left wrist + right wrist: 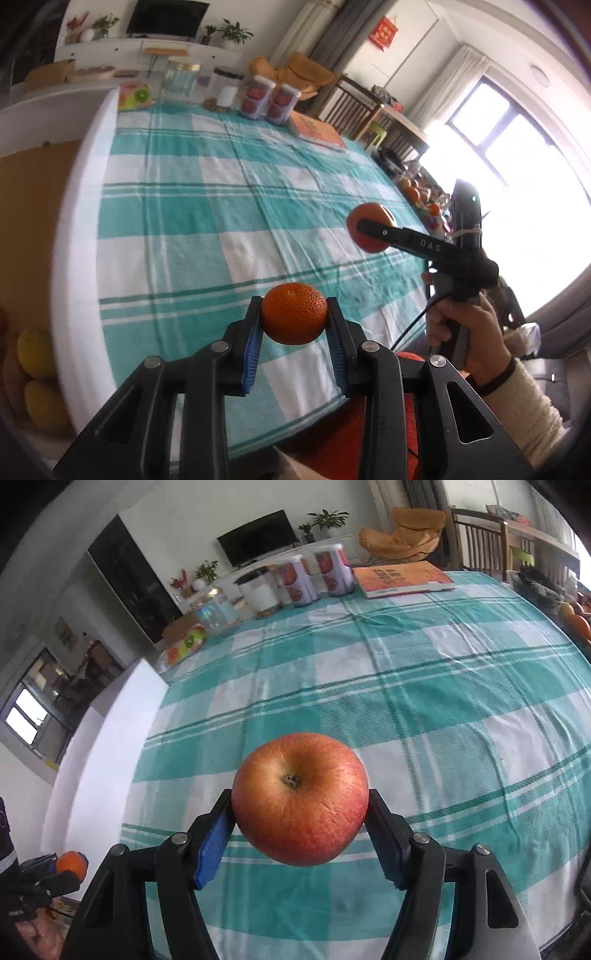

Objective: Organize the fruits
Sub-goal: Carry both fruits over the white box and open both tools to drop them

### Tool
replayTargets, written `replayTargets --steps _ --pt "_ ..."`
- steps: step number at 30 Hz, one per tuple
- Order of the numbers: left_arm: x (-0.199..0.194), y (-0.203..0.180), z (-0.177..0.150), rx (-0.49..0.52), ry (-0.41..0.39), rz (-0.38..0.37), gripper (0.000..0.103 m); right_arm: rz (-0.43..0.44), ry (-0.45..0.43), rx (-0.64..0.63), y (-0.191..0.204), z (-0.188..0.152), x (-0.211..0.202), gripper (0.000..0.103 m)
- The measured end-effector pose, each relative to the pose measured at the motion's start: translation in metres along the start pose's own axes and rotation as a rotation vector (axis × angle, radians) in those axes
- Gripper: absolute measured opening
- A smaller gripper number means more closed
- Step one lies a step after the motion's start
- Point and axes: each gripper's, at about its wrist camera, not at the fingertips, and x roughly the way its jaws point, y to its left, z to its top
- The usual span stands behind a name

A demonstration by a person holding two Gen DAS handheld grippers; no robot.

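1. Left wrist view: left gripper (294, 325) clamped on an orange (294, 313), blue pads pressed to both its sides, held in the air above the near edge of the teal-and-white checked tablecloth (207, 206).
2. Same view, to the right: right gripper (369, 227) held by a hand (465, 332), closed on a red apple (370, 228), raised above the cloth.
3. Far end of the table: clear glass jar (181, 83), contents not discernible; black-lidded canister (226, 88) with something brown at the bottom; two printed tins (267, 96) side by side; an orange book (319, 131) lying flat just beside them.
4. Lower left, off the table: two yellow fruits (37, 373), blurred, their holder not discernible. Right edge past the table: a cluster of orange fruit (415, 192), container unclear.
5. Right wrist view: right gripper (300, 812) gripping the apple (300, 799), stem end facing the camera, above the near part of the cloth (424, 709).
6. Bottom-left corner: left gripper (68, 867) with the orange (71, 862) between its fingers, off the table's left side.
7. Back row: canister (260, 592), tins (316, 576) and book (402, 579) along the far edge.
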Motion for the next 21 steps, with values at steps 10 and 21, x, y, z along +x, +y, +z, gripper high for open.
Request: replayTargets --steps 10,21 --pt "-0.053 0.185 0.045 -0.271 -0.097 0.46 0.033 0.319 0.146 -0.428 0.283 0.013 0.083 0.068" --pt "-0.02 0.274 0.03 -0.487 0.07 0.547 0.07 0.088 0.394 -0.795 0.376 -0.042 0.218 0.069"
